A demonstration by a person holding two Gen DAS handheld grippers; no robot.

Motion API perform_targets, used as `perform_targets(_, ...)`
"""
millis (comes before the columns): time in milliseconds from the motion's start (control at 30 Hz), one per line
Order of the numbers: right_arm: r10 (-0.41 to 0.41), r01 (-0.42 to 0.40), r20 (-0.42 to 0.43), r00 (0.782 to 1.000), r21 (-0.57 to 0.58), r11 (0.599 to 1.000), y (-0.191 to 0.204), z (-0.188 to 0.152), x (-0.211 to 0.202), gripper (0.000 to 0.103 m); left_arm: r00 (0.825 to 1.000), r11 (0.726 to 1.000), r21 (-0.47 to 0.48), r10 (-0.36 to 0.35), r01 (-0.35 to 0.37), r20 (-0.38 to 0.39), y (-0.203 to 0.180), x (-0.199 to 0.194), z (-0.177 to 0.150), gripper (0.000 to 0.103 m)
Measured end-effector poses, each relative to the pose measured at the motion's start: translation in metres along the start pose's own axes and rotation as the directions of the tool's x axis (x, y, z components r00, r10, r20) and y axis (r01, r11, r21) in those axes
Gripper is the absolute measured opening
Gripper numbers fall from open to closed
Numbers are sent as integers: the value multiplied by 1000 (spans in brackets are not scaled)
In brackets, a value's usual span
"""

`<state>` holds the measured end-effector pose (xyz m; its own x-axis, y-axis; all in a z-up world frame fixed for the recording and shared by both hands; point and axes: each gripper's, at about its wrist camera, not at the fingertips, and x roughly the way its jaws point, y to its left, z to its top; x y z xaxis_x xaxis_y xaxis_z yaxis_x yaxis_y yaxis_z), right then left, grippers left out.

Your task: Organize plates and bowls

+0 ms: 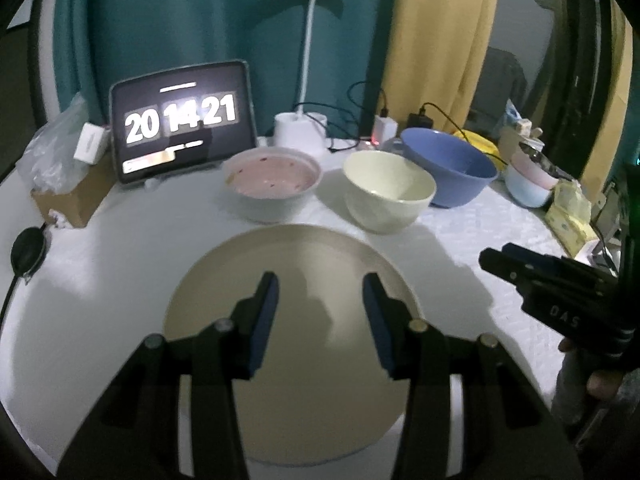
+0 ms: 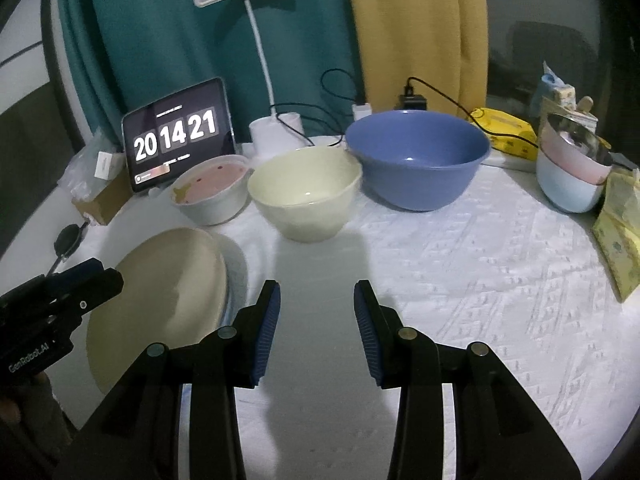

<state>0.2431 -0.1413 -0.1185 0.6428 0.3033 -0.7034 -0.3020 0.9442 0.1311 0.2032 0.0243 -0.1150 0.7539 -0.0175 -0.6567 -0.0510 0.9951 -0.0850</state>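
Both grippers empty over the counter (image 2: 460, 264)

Tablet (image 1: 182, 120) read "20 14 21"; left gripper (image 1: 320, 286) body read "GenRobot.AI", jaws partly open over the beige plate (image 1: 296, 264), touching nothing. Pink-lined bowl (image 1: 272, 184), cream bowl (image 1: 386, 192), blue bowl (image 1: 448, 166) sat behind. Right gripper (image 2: 316, 290), marked "DAS", jaws partly open, empty.

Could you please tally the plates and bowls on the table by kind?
Plates: 1, the round beige plate.
Single bowls: 3, pink-lined white bowl, cream bowl, large blue bowl.
Nested bowls: 1 stack, count unclear.
Total: 4 plus the stack.
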Motion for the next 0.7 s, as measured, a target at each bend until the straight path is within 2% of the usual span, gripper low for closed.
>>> perform_targets(333, -26, 25, 12, 1000, 36, 999, -39, 5, -2, 41, 997, 995, 66, -74, 74, -5, -46, 19, 17, 45)
perform_targets(533, -67, 66, 25, 997, 44, 997, -68, 20, 1, 41, 993, 987, 120, -113, 111, 15, -81, 37, 36, 46)
perform_targets(567, -71, 70, 28, 997, 45, 997, -73, 22, 2, 42, 993, 986, 125, -117, 114, 17, -86, 40, 39, 46)
perform_targets(667, -88, 86, 43, 995, 49, 995, -88, 32, 4, 59, 992, 983, 135, -126, 121, 27, -98, 52, 51, 46)
perform_targets(700, -94, 92, 48, 994, 47, 995, -92, 35, 4, 62, 991, 983, 134, -130, 125, 28, -101, 56, 55, 46)
